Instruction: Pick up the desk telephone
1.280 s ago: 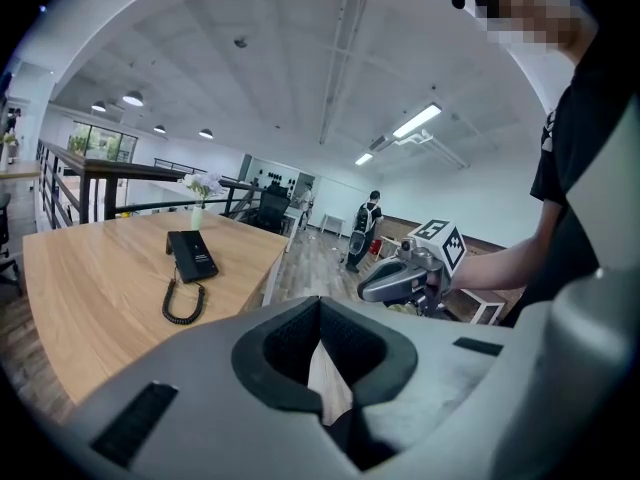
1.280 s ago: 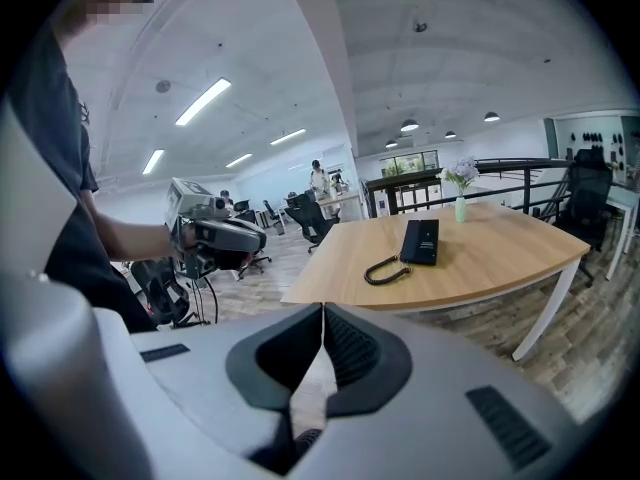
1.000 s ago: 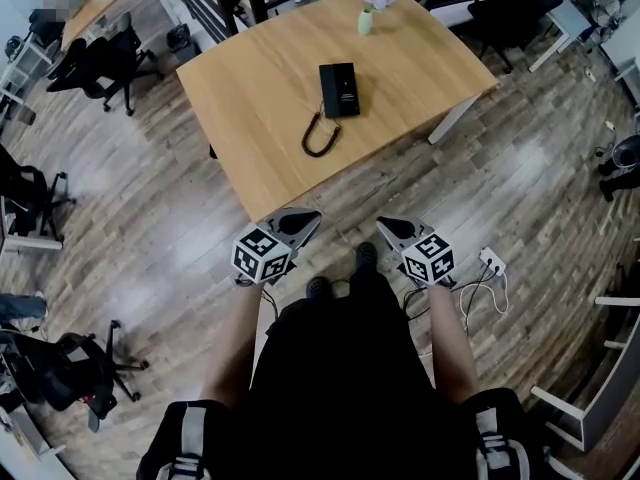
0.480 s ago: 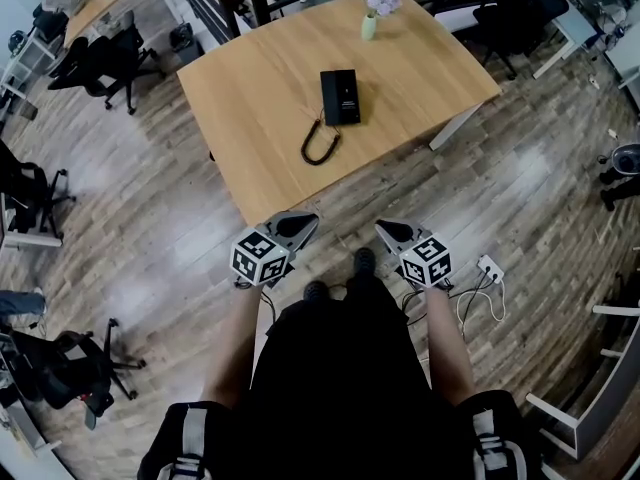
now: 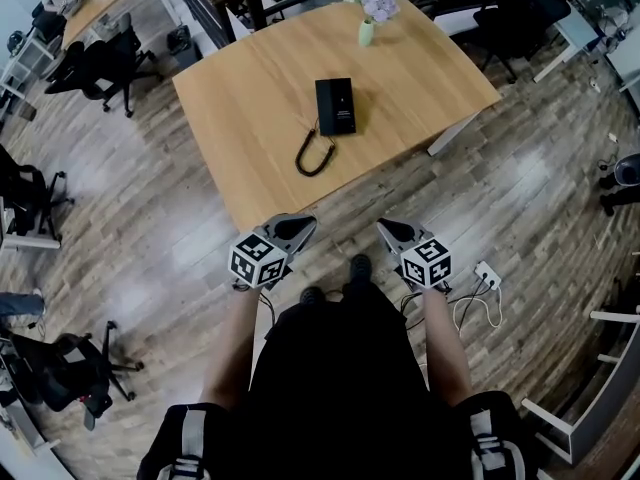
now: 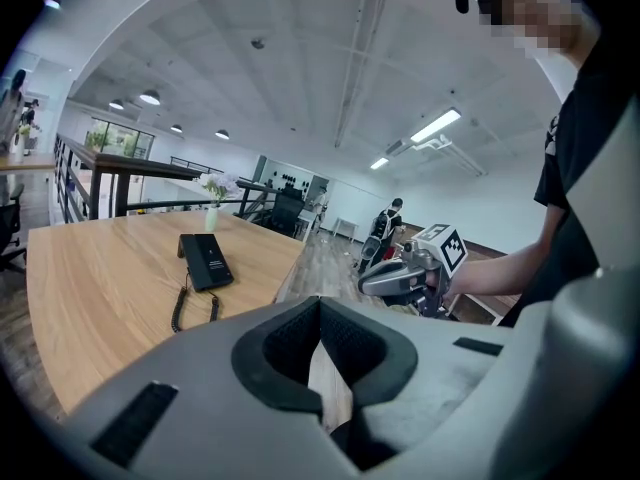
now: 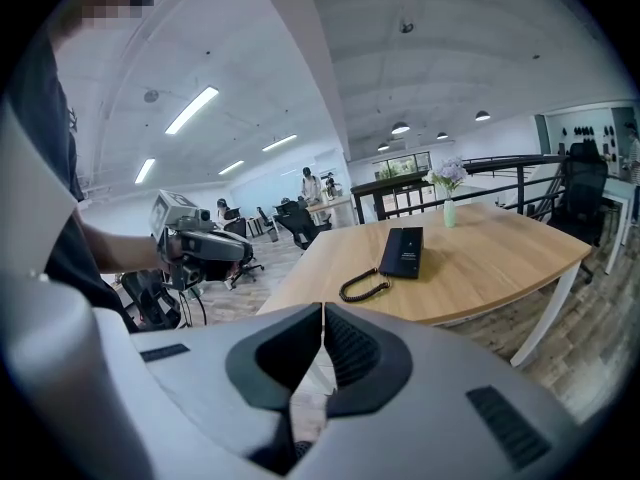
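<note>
Left gripper (image 6: pixel 320 306): the jaws are pressing flat together, pad against pad, with nothing between them. Right gripper (image 7: pixel 323 310): same reading, the jaws are meeting along one thin seam and gripping nothing.

In the head view both grippers are hovering side by side over the wooden floor (image 5: pixel 150 238), each carried in one of the person's hands. Their tips are pointing toward the near edge of the table (image 5: pixel 250 118) and tilting slightly downward. Neither is touching the table. The person's shoes (image 5: pixel 358 265) are showing between the two grippers, just short of the table edge.

Desk telephone (image 5: pixel 335 106): black, lying flat near the middle of the tabletop, well apart from both grippers. Its long side is running away from the person. Its coiled cord (image 5: pixel 312 151) is trailing off the near left corner and looping on the bare wood toward the person. Each gripper view is showing the telephone ahead on the table and the other gripper off to one side.

A small pale-green vase (image 5: pixel 366 30) of lilac flowers is standing upright near the far edge of the table, beyond the telephone and apart from it.

Further out, black office chairs (image 5: pixel 100 63) are sitting beside another desk at the upper left. A white power strip (image 5: pixel 487 271) with its cable is lying on the floor to the person's right.
</note>
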Tool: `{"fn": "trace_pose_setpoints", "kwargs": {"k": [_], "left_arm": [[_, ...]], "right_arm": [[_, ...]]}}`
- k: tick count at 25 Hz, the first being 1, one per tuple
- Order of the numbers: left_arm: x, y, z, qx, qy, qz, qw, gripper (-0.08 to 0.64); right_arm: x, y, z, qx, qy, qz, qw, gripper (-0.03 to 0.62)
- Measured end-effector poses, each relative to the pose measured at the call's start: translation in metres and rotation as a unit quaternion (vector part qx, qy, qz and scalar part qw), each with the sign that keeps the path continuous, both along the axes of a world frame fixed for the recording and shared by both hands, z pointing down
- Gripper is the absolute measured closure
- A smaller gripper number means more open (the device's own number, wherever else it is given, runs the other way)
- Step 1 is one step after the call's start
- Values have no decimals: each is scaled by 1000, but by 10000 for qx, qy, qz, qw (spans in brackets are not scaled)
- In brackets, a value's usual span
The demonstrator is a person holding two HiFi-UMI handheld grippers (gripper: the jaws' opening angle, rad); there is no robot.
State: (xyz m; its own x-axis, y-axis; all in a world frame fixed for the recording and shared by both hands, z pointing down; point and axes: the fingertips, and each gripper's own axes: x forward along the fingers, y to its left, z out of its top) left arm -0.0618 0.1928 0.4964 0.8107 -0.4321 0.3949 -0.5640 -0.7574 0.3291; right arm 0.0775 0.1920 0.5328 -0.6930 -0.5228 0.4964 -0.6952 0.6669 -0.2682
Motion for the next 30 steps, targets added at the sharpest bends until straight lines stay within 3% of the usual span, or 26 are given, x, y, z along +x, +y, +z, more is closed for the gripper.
{"fn": "trace_pose_setpoints", "kwargs": {"k": [10,30], "left_arm": [[7,-19,6,-119,-49,-173,9998,538],[38,-35,6,-127,-152,-574,9982,538]], "right_arm": [[2,-32,-1,38,-60,-147,9999,568],[43,-59,5,-37,-96,-463,9989,568]]}}
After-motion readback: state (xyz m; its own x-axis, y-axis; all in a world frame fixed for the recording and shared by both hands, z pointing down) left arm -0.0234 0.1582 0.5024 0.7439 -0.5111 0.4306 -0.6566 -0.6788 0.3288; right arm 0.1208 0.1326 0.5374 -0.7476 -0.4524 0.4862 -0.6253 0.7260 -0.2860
